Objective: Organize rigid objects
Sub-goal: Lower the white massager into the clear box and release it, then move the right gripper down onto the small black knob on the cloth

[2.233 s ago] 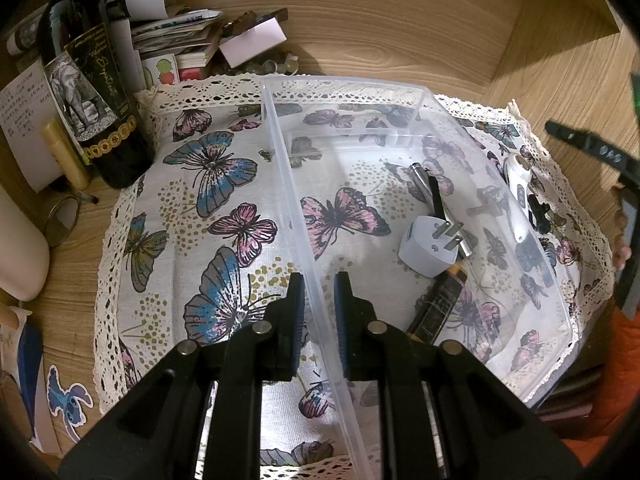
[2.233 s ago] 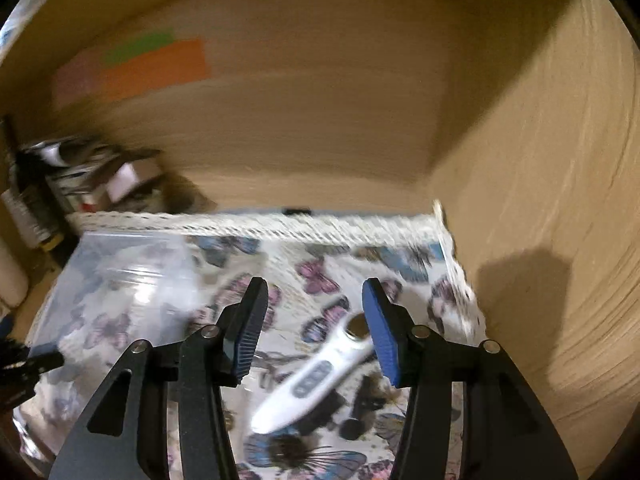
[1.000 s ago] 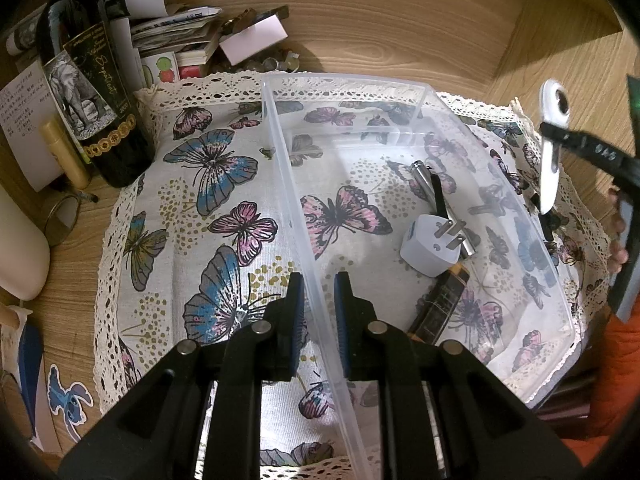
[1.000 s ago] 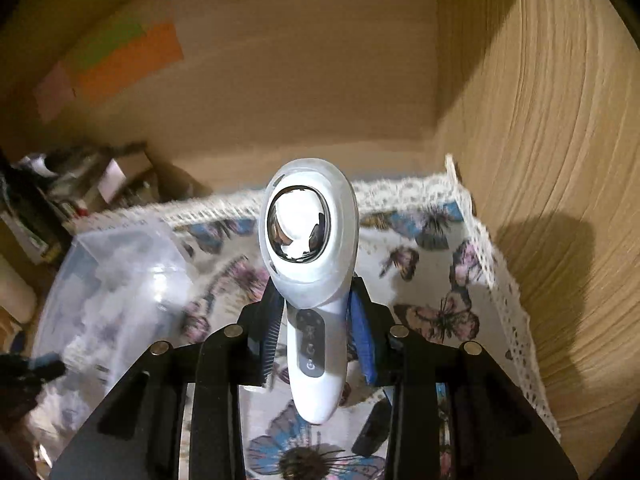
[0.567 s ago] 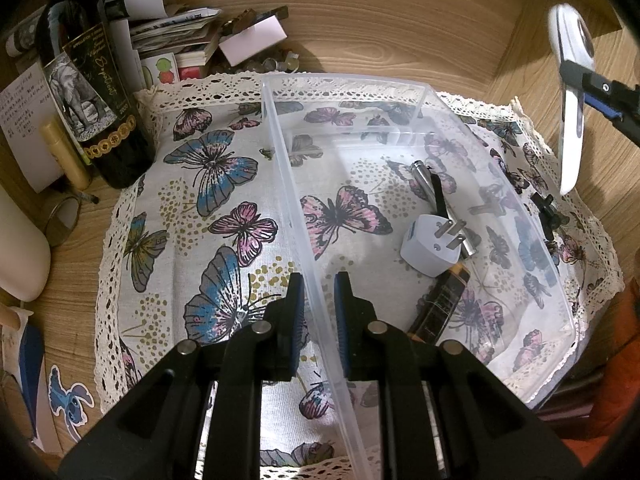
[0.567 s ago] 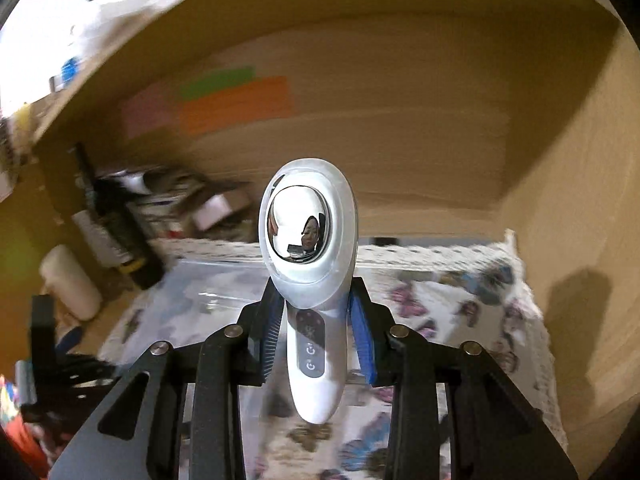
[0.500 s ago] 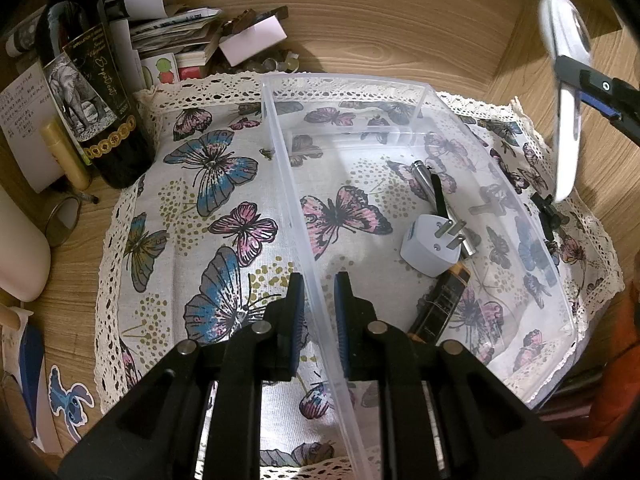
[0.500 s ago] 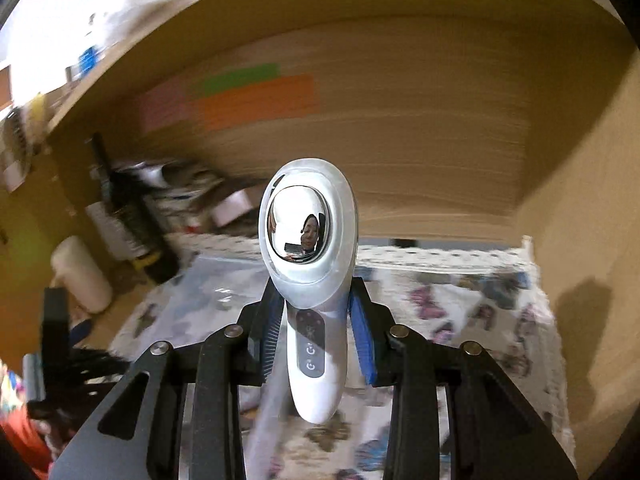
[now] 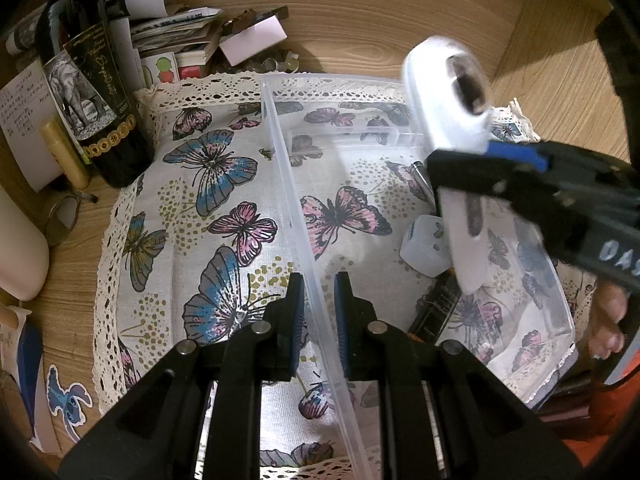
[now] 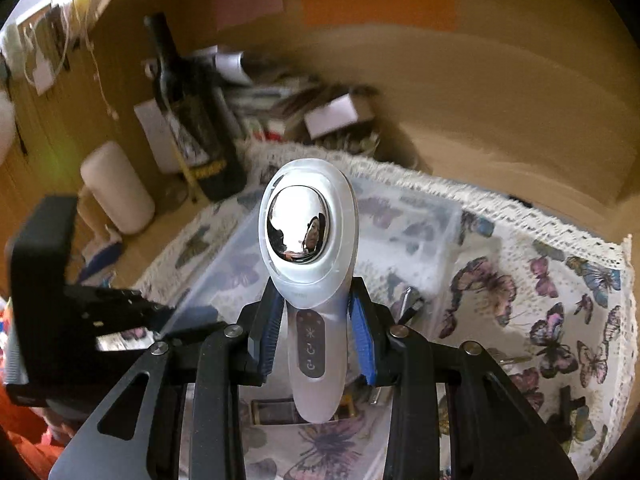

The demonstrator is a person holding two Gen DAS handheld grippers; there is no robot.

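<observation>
Right gripper (image 10: 314, 334) clenched on the white handheld massager (image 10: 310, 280), chrome head at twelve o'clock, hanging over the clear plastic bin (image 9: 400, 136). Left gripper (image 9: 319, 308) pinches the bin's near wall; a white plug adapter (image 9: 422, 246) lies inside at three o'clock.

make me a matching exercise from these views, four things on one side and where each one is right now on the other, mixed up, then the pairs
Things:
1. white handheld device
2. clear box wall
3. white plug adapter
4. wine bottle

Places:
A. lying inside the clear box
B. standing on the wood, off the cloth's left edge
C. clamped in the right gripper, above the box
D. between the left gripper fingers

Pairs: 1-C, 2-D, 3-A, 4-B
</observation>
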